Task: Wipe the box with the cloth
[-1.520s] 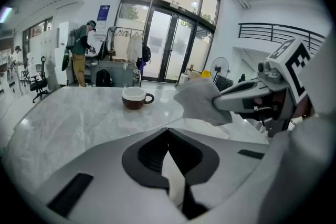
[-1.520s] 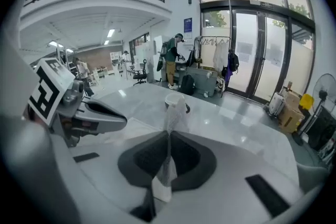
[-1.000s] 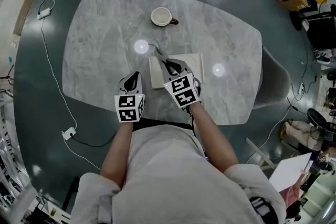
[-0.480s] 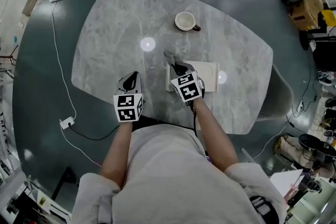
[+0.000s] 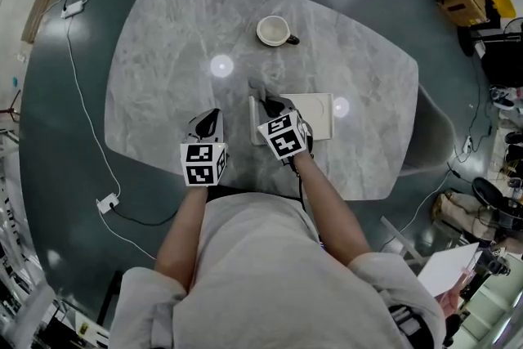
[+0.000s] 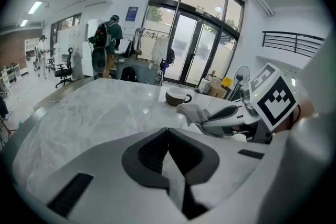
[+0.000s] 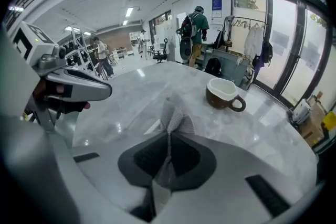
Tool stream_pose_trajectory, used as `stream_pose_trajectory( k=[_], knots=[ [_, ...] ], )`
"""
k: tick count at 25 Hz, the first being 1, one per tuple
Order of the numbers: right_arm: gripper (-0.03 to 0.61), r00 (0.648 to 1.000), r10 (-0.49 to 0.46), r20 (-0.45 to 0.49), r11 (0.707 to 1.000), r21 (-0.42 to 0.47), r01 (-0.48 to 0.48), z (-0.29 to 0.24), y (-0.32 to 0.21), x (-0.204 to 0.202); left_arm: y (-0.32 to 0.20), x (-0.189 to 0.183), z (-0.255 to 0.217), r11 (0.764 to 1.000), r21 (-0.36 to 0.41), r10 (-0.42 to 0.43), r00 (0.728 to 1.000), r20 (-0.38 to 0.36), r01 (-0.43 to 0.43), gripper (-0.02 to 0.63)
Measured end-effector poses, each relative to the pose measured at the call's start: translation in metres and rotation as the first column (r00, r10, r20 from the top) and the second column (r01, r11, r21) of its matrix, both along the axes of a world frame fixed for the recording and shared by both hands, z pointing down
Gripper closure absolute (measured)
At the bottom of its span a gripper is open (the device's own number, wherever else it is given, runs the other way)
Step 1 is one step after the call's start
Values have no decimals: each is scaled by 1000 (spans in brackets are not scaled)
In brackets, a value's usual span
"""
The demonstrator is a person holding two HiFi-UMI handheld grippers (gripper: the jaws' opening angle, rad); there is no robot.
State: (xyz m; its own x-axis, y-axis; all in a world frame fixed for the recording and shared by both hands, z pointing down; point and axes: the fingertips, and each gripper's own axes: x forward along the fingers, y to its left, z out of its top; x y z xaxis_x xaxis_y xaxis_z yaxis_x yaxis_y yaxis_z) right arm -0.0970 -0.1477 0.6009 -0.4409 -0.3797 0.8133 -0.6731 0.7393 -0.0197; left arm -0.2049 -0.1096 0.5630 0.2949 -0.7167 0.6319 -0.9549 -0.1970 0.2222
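A flat white box point(image 5: 319, 115) lies on the marble table point(image 5: 163, 61) in front of me. My right gripper point(image 5: 266, 100) is over the box's left end, tilted steeply down and shut on a grey cloth point(image 5: 258, 86). The cloth point(image 7: 176, 112) bunches out past the jaws, and in the left gripper view the cloth point(image 6: 191, 110) sticks out of the right gripper point(image 6: 210, 119). My left gripper point(image 5: 211, 118) hovers left of the box, off it, its jaws shut with nothing between them point(image 6: 167, 131). Whether the cloth touches the box I cannot tell.
A brown-and-white cup point(image 5: 274, 30) stands on the table beyond the box, also seen as the cup point(image 7: 223, 94) ahead of the right jaws. People stand at desks far behind. Cables run across the floor point(image 5: 82, 118) left of the table.
My right gripper has sunk toward the box's left end with the cloth still in it. The left gripper has shifted a little beside the box.
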Motion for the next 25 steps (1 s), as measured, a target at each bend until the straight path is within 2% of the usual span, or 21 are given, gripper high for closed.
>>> stream_pose_trajectory(
  k=[9,15,19,22,25],
  knots=[
    [546,995,102,-2,995,-18,-102,7,-11,49,-24,50,7,992,-25,127,992,0,-127,591],
    [546,993,116,12,993,-27,-116,5,-8,65,-36,85,5,981,-21,191,982,-3,-191,591],
    [546,988,146,45,988,-57,-143,6,-3,75,-40,102,6,976,-21,218,976,-4,-218,591],
    [546,975,207,87,977,-79,-200,7,-7,88,-41,111,7,973,-30,228,974,0,-228,591],
    [545,968,243,65,969,-71,-238,9,-13,109,-40,120,11,971,-40,235,972,1,-234,591]
  ],
)
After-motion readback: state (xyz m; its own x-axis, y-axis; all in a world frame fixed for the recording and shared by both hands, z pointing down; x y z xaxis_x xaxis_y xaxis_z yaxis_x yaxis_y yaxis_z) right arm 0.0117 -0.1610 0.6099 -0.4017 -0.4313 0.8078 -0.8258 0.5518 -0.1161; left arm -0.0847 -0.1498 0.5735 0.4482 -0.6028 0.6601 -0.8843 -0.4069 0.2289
